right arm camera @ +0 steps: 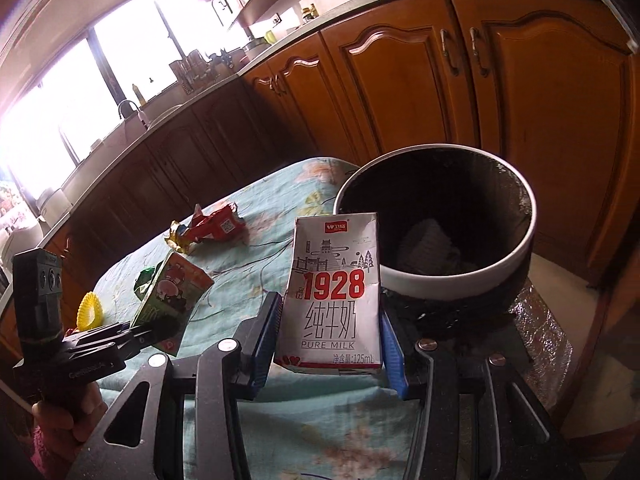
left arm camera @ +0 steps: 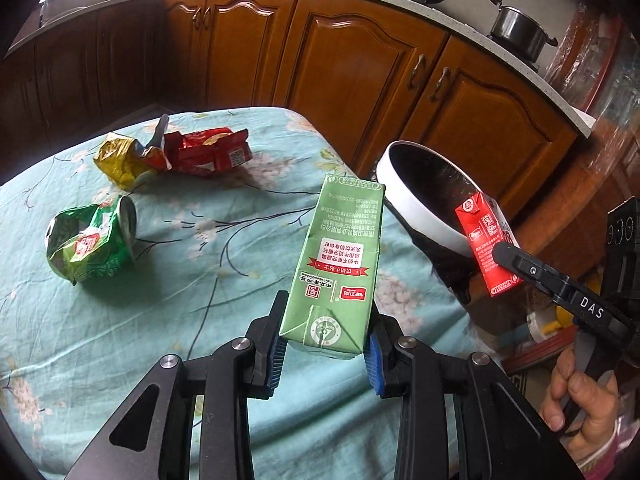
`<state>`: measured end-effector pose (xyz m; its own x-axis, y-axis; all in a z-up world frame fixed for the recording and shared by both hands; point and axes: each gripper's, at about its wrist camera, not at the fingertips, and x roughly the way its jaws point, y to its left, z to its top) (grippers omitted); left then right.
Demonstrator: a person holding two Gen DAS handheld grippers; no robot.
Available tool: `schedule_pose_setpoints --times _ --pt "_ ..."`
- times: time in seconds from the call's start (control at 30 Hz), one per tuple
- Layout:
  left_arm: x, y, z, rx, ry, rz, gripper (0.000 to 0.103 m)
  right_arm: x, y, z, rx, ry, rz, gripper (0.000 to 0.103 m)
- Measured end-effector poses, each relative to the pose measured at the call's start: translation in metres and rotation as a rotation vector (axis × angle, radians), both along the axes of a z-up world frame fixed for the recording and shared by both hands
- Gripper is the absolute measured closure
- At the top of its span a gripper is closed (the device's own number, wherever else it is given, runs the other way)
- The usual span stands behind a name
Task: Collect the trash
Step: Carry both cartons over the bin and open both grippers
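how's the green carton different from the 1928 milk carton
The green carton, held in the left tool, has green printed sides; the 1928 milk carton, in the right tool, is white with red numerals. The green one looks longer and slimmer. Both are clamped at their lower ends near the bin.

two cartons [left arm camera: 336, 264] [right arm camera: 332, 300], three crumpled wrappers [left arm camera: 90, 240] [left arm camera: 208, 152] [left arm camera: 120, 158], one bin [right arm camera: 436, 236]

Left claw [left arm camera: 326, 344] clamps a green carton [left arm camera: 338, 264] above the tablecloth [left arm camera: 180, 320]

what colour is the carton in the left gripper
Green, with a red banner and white label; the green carton shows best in the left wrist view.
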<state>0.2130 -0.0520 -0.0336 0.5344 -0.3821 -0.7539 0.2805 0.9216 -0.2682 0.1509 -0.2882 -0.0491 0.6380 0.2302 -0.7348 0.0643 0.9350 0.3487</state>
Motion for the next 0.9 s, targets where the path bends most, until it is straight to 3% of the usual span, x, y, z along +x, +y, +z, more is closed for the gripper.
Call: schedule_pose_setpoints --times 0.9 --pt "0.049 -0.092 0.014 0.063 -0.038 -0.120 0.071 0.017 -0.059 0.000 -0.005 -0.027 -0.086 0.056"
